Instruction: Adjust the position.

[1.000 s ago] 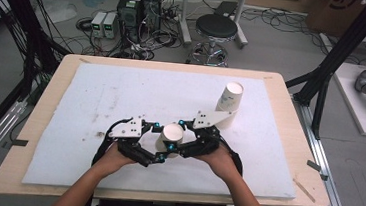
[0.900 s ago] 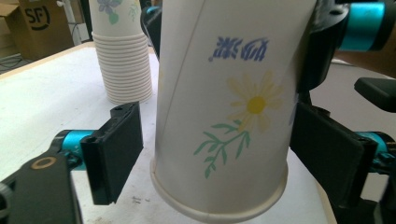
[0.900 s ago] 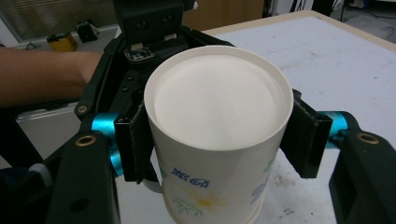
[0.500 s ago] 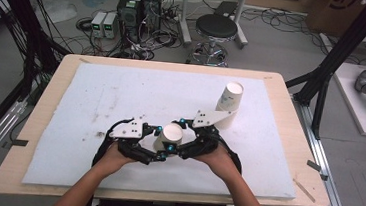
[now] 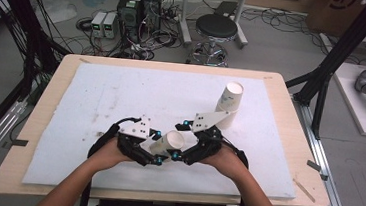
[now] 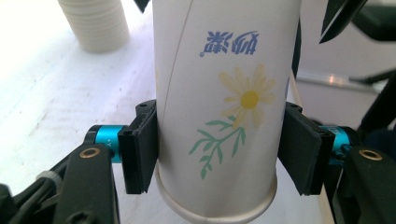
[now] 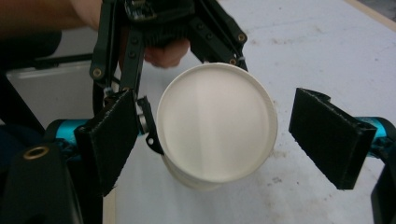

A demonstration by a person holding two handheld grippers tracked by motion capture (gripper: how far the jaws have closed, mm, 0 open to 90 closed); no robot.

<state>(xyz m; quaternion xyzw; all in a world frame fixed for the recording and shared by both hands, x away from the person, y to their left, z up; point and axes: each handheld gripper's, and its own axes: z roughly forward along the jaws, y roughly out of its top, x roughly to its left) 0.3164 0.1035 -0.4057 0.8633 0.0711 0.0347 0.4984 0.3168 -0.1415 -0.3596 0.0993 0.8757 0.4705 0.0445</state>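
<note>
A paper cup (image 5: 170, 142) is held above the near part of the white worktop (image 5: 96, 100), pinched near its rim between the jaws of the left gripper (image 5: 159, 156). The jaws of the right gripper (image 5: 175, 155) have just been opening and are spread either side of the cup's base without contact. A stack of cups (image 5: 228, 104) is seen well apart towards the far right.

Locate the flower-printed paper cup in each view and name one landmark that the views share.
High view: paper cup low centre, between both hands.
Left gripper view: cup centre, clamped in the left claw.
Right gripper view: its round end faces the camera, centre.
Shared landmark: cup stack.
</note>
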